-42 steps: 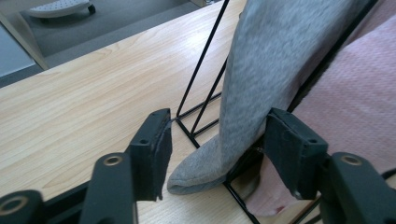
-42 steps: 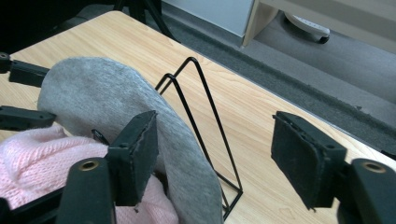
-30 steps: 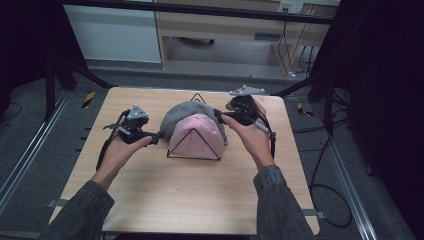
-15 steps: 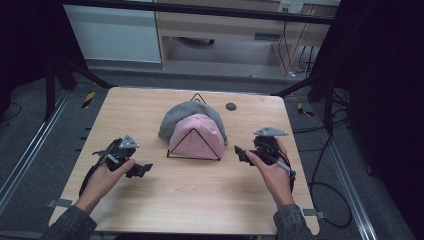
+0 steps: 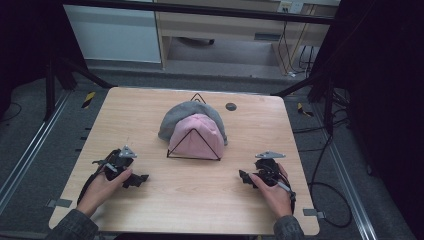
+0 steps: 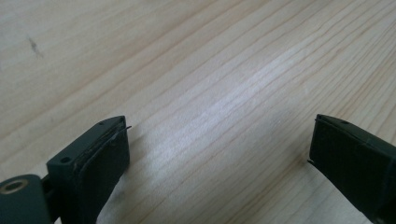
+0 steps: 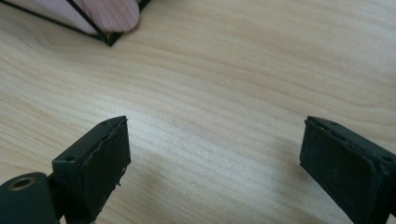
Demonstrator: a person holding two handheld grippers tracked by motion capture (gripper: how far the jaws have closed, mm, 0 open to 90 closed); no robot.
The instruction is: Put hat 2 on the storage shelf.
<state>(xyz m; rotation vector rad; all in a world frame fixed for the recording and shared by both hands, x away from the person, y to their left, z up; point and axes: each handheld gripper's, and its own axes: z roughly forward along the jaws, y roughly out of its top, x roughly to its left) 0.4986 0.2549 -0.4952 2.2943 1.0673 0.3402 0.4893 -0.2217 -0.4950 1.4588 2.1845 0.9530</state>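
A pink knitted hat [image 5: 196,137] lies at the middle of the counter, overlapping the near edge of a grey hat [image 5: 181,114] lying just behind it. The pink hat sits within a black outlined triangle [image 5: 194,145] marked on the counter; one corner of that triangle [image 7: 110,41] shows in the right gripper view.

My two hand-held grippers, black all over

My left gripper [image 5: 134,179] and right gripper [image 5: 247,176] were black, each topped by a grey three-cornered plate and trailing a dark cable. My jaws ended in blocky black pads [image 7: 100,161] with small screw holes and a brass-ringed hole at lower left. My sleeves [image 5: 75,227] were grey knit.
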